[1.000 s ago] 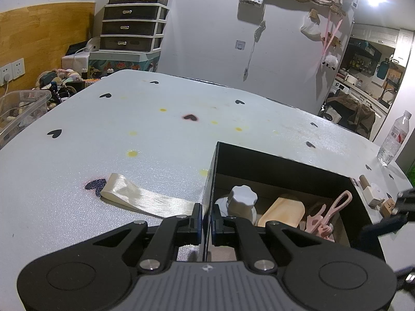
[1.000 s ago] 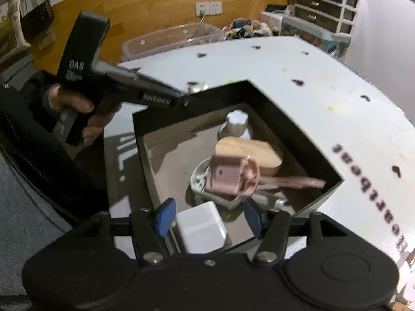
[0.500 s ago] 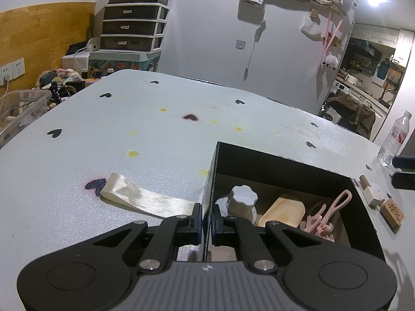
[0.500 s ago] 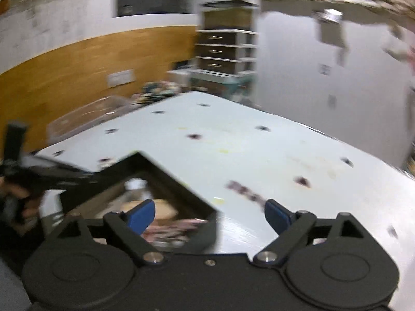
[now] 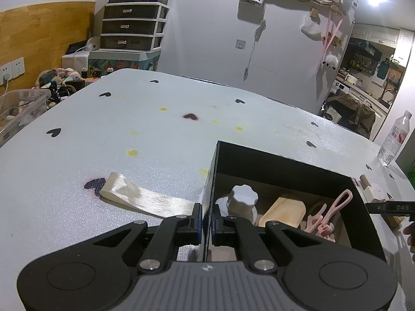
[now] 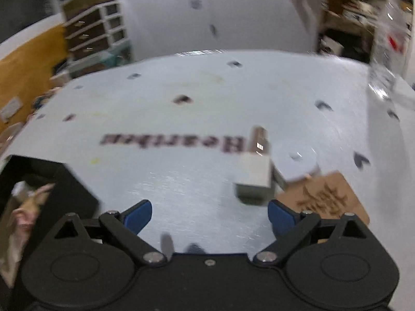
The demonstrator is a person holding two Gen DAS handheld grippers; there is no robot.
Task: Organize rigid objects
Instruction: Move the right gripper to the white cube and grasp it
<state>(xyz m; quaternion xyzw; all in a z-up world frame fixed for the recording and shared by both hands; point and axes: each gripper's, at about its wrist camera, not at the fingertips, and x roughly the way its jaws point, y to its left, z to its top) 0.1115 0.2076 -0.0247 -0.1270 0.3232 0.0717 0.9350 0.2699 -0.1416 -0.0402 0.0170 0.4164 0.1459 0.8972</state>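
Observation:
My left gripper (image 5: 206, 219) is shut on the near left wall of the black box (image 5: 282, 165). Inside the box lie a white knobbed lid (image 5: 243, 198), a tan block (image 5: 284, 211) and pink scissors (image 5: 334, 211). My right gripper (image 6: 210, 215) is open and empty, low over the white table. Just ahead of its right finger lie a white block (image 6: 255, 178), a white round piece (image 6: 295, 159), a small wooden cylinder (image 6: 259, 137) and a brown carved wooden tile (image 6: 324, 198). The box corner (image 6: 49, 178) shows at the left of the right wrist view, which is blurred.
A cream ribbon (image 5: 145, 199) lies on the table (image 5: 129, 129) left of the box. A water bottle (image 5: 394, 140) stands at the table's far right edge. A clear bin (image 5: 18, 108) and a drawer unit (image 5: 132, 26) stand beyond the left side.
My right gripper has swung away from over the box to the right, over the small objects on the table, leaving the white block it hovered over in the box. The left gripper has not moved.

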